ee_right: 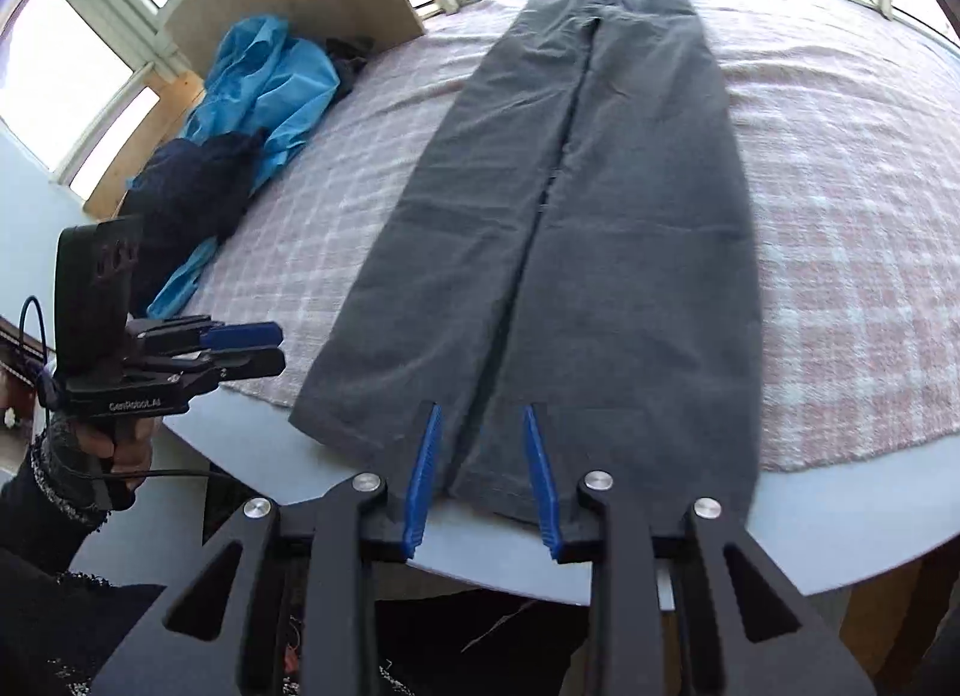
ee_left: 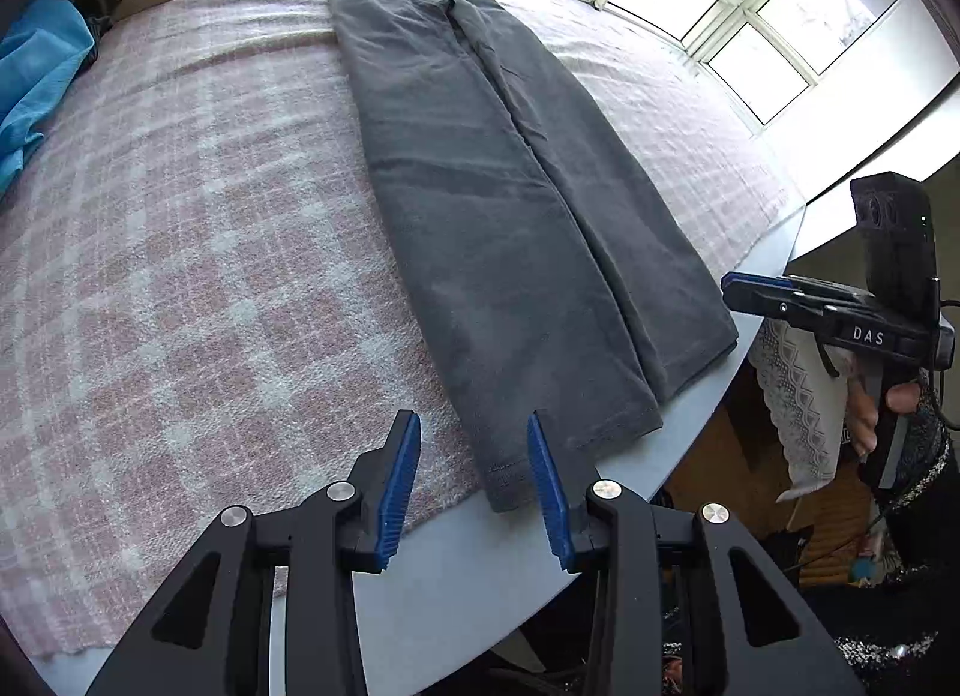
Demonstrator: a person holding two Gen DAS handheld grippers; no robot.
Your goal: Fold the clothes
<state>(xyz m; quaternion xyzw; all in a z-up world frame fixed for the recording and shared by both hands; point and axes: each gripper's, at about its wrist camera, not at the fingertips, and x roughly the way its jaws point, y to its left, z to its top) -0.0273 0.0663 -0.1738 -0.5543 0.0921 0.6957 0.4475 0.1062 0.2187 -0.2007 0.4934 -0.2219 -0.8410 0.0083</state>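
While the long dark grey pair of trousers point(ee_left: 492, 204) lies flat and lengthwise on the pink-and-white checked blanket point(ee_left: 180, 252), running from the window at the top of both frames down to the hems at the bottom centre, nothing is gripped yet. In the left wrist view the left gripper point(ee_left: 474, 492) stands partly open with nothing between its blue pads, the nearer hem corner just under its right-hand finger. In the right wrist view the right gripper point(ee_right: 483, 480) is also partly open and empty, poised over the hems where the two legs meet (this frame is blurred towards its lower right).

The hems overhang the blanket onto the pale grey-blue rounded tabletop point(ee_right: 840, 516), close to its edge, so a careless pinch could drag the fabric off the table. In my judgement, a jaw closing on only one layer, or on one leg, would lift the cloth unevenly and skew the fold. The crumpled bright blue garment point(ee_right: 264, 78) at the upper left sits well apart and should not interfere.
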